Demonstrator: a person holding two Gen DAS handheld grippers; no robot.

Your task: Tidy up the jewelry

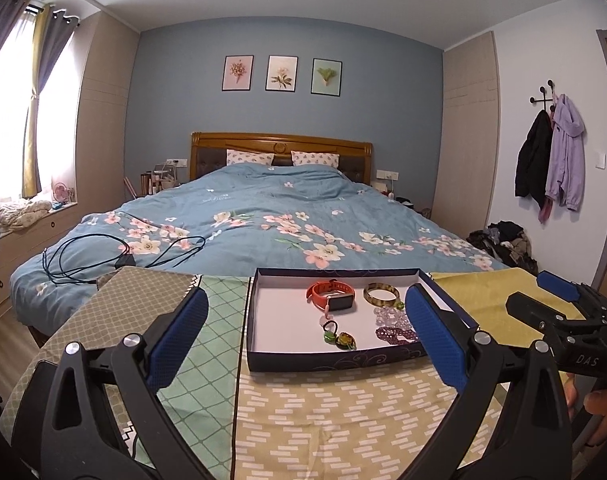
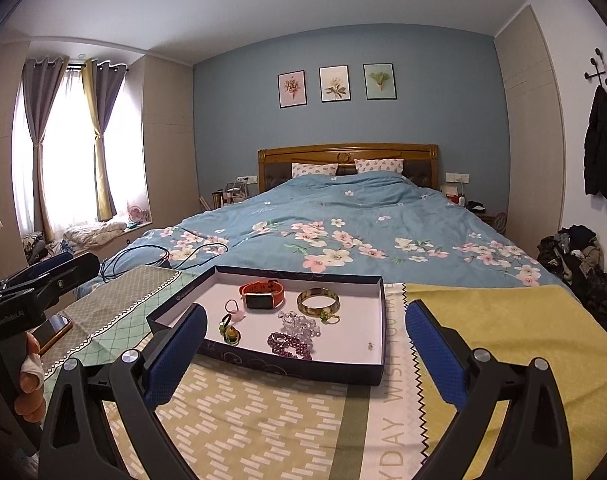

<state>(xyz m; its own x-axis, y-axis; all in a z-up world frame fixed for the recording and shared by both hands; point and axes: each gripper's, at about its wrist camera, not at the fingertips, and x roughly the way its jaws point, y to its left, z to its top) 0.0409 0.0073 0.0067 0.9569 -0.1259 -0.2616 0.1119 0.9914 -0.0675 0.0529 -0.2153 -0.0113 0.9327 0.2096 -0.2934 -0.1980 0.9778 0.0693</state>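
Both grippers spread wide, empty: left gripper (image 1: 303, 336), right gripper (image 2: 305, 344). Dark shallow box (image 2: 263, 364) near worktop's far edge; inside, left to right: orange smartwatch (image 2: 261, 294), clear bead bracelet (image 2: 299, 322), amber bangle (image 2: 318, 301).

Right gripper (image 1: 559, 316) body: "DAS"
Left gripper (image 2: 43, 276) body: small white lettering, too blurred to read
Cloth (image 2: 395, 400) stripe: "WISH", partly "YDAY"

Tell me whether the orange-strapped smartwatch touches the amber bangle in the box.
Apart. The right wrist view shows bare white box floor between the orange-strapped smartwatch and the amber bangle.
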